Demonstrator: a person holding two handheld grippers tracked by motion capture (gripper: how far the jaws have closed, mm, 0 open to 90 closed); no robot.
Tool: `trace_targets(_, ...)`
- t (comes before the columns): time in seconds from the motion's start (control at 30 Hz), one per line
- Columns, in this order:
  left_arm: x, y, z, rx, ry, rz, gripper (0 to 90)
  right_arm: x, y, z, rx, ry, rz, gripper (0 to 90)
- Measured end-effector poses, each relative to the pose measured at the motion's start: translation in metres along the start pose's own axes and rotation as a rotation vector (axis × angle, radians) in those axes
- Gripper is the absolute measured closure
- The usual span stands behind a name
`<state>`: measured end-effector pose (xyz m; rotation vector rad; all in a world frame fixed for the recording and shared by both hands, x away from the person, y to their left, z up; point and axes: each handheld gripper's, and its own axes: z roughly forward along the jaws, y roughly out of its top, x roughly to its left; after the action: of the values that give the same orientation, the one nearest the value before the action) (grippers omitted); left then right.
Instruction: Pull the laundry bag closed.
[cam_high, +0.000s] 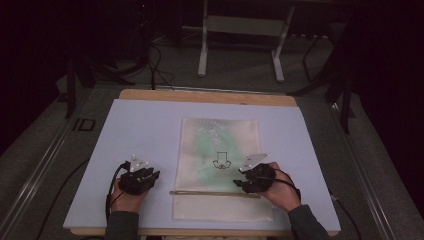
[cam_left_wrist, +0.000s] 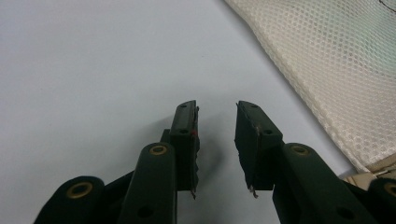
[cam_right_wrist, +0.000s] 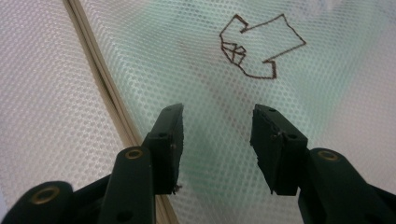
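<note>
A cream mesh bag lies flat in the middle of the pale blue mat, with something green showing through it and a small dark outline drawn on it. A zip line crosses its near end. My left gripper rests open on the mat, left of the bag, holding nothing. In the left gripper view the left gripper faces bare mat, with the mesh bag at the right. My right gripper is open over the bag's right side. The right gripper hovers over the mesh bag, near the zip line and the outline.
The mat lies on a wooden table whose far edge shows. Beyond it stand white frame legs and cables on a dark floor. Dark stands flank the table at left and right.
</note>
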<state>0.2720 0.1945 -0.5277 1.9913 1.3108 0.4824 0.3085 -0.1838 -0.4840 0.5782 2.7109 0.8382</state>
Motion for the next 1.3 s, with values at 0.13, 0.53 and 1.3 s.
trace_targets(0.13,0.0,0.0,0.0,0.003,0.001,0.005,68.2,0.001,0.005,0.004,0.001,0.027,-0.007,52.6)
trace_targets(0.53,-0.001,0.001,0.001,0.009,0.011,0.015,67.2,0.011,0.017,0.015,0.009,0.06,-0.052,53.0)
trace_targets(1.3,-0.004,0.002,0.003,0.007,0.028,0.03,65.5,0.031,0.046,0.03,0.016,0.103,-0.151,53.9)
